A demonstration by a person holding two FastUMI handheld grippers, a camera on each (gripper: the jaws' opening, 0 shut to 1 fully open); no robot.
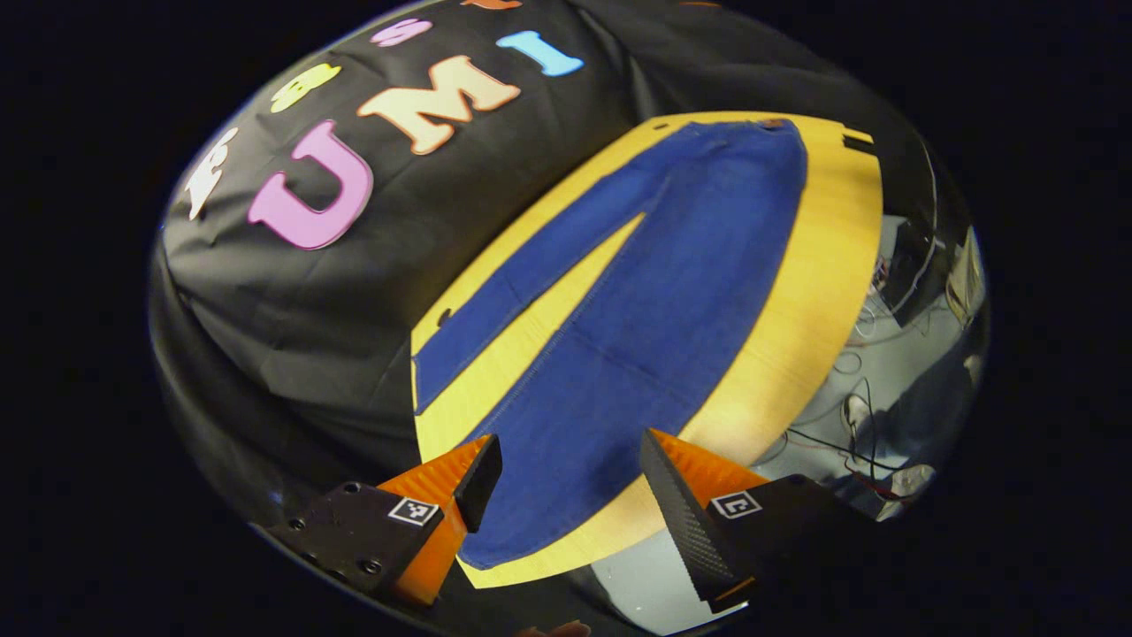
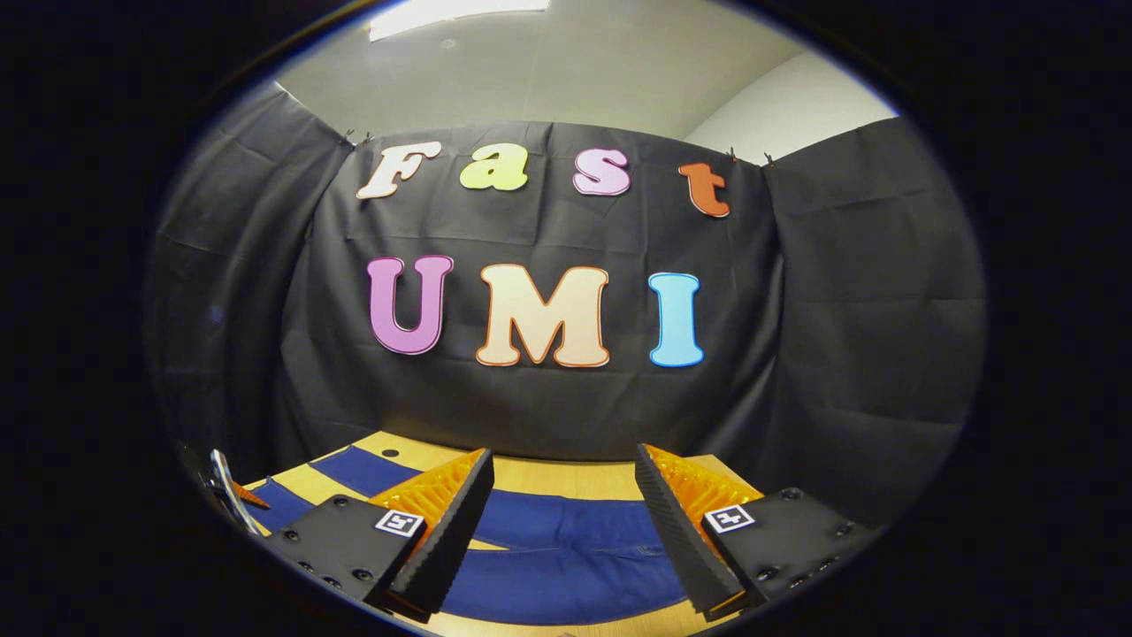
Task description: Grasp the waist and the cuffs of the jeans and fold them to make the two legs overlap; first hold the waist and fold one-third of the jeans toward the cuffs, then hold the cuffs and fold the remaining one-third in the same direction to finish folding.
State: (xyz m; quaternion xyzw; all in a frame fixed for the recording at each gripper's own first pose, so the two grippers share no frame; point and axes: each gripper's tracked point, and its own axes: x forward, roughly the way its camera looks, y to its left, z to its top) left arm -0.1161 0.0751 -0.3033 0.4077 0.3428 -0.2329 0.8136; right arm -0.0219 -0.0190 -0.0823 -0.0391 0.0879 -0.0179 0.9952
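While both pairs of fingers stand wide and hold nothing, we judge no fold begun — all three folds are left. Left gripper (image 1: pixel 562 495) hovers over the near cuff; the jeans (image 1: pixel 637 292) lie flat on the wooden table (image 1: pixel 796 327), legs splayed apart, waist far. Right gripper (image 2: pixel 562 522) looks low across the denim — the left gripper view gives the full length.

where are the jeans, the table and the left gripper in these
jeans (image 1: pixel 654 310), left gripper view, on the wide leg's mid cloth
table (image 1: pixel 822 292), left gripper view, bare wood beside the jeans
left gripper (image 1: pixel 566 482), left gripper view, midway between its open fingertips
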